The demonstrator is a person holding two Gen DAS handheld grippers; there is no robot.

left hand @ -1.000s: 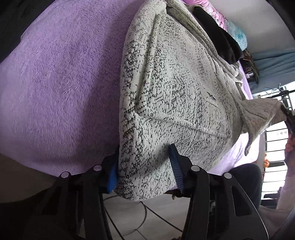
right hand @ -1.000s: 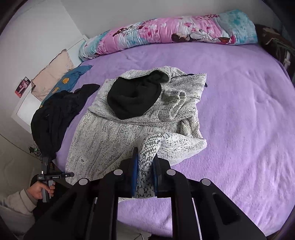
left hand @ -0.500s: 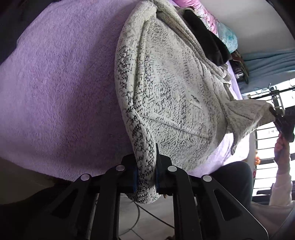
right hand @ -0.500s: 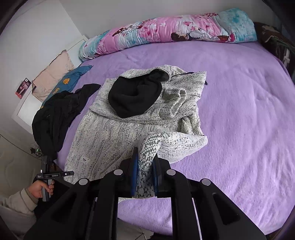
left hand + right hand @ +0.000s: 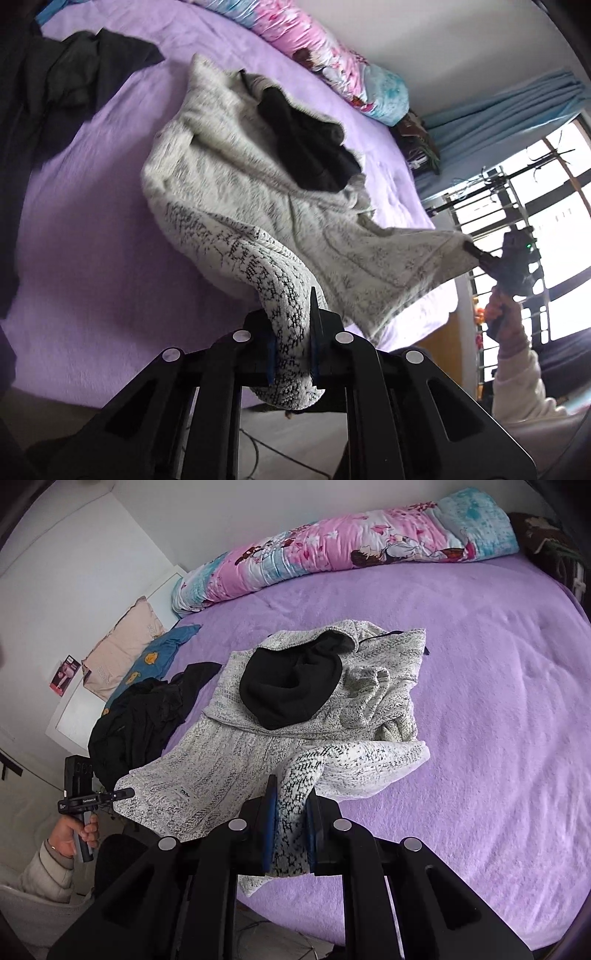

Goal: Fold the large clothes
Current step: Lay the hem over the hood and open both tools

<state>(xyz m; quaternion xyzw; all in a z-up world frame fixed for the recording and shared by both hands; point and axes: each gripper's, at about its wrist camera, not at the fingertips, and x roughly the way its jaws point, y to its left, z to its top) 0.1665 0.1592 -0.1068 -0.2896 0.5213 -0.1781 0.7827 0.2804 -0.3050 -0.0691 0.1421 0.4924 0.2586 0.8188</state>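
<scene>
A grey-and-white knit hoodie [image 5: 236,760] with a black-lined hood [image 5: 288,686] lies across the purple bed [image 5: 498,720]. My left gripper [image 5: 291,350] is shut on the bottom hem corner of the hoodie [image 5: 229,192], lifted off the bed edge. My right gripper [image 5: 290,830] is shut on the opposite hem corner, also raised. Each gripper shows in the other's view: the right gripper [image 5: 480,256] at the far corner, the left gripper [image 5: 122,794] at the left, each held by a hand. The hem hangs stretched between them.
A pile of black clothes [image 5: 144,716] lies on the bed left of the hoodie. A pink and blue patterned bolster [image 5: 343,554] lines the far edge. A beige pillow [image 5: 122,646] and blue cloth [image 5: 155,661] are near the wall. Window bars [image 5: 517,206] stand right.
The left gripper closed on the hem corner and then rose, lifting that side of the hoodie off the bed. The right gripper kept its grip and hardly moved.
</scene>
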